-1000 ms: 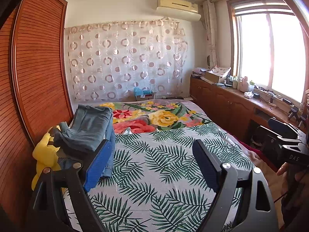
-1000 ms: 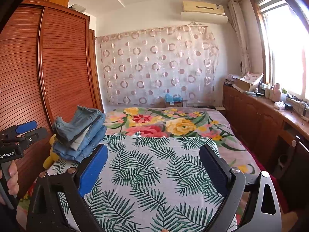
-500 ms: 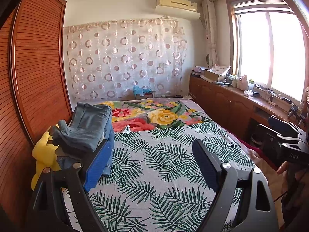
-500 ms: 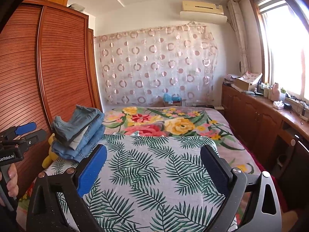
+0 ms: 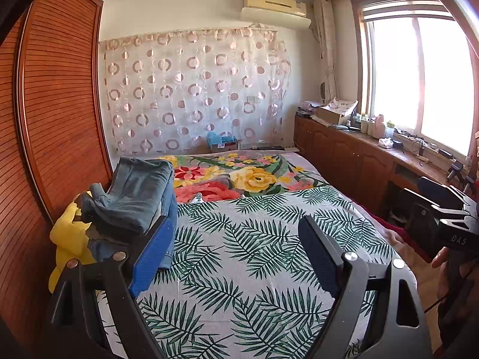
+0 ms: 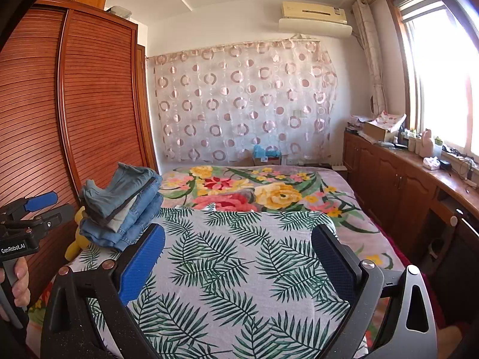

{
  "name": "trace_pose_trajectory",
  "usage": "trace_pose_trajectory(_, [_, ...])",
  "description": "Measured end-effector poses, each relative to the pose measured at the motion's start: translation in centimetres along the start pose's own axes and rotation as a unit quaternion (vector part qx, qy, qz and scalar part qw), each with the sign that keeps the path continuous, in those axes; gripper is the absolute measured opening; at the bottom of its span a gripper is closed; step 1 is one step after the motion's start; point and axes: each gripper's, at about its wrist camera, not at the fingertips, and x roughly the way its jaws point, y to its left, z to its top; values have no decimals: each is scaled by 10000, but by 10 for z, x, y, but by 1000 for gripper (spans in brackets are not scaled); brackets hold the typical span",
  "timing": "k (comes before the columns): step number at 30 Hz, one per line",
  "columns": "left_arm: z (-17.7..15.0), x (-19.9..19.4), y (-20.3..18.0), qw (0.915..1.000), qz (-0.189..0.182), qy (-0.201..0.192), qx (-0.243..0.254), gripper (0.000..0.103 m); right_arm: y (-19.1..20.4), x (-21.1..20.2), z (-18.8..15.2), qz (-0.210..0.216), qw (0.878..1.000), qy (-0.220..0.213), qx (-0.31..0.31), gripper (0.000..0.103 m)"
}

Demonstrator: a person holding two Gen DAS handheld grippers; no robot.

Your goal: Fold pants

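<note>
Both tools, the left tool (image 5: pixel 233 257) and right tool (image 6: pixel 239 260), hung wide open and empty over the leaf-print bed (image 6: pixel 227 269) while the stack of folded jeans (image 6: pixel 125 206) sat at its wardrobe-side edge, looking heavy, stiff yet floppy denim, likely best pinched at waistband or hem.

Left hand-held gripper (image 5: pixel 236 254), right hand-held gripper (image 6: pixel 239 257): jaws wide, empty.

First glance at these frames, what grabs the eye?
The stack of folded jeans at the bed's left edge, beside the wooden wardrobe. Then the palm-leaf bedspread filling the foreground, with the left gripper and right gripper both open and empty over it.
</note>
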Motion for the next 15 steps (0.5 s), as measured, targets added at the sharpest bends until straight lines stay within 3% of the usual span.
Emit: trace_pose_trajectory(15, [1, 0, 0, 10000, 28, -14, 6, 86, -5, 2, -1, 60, 10000, 26, 18, 99])
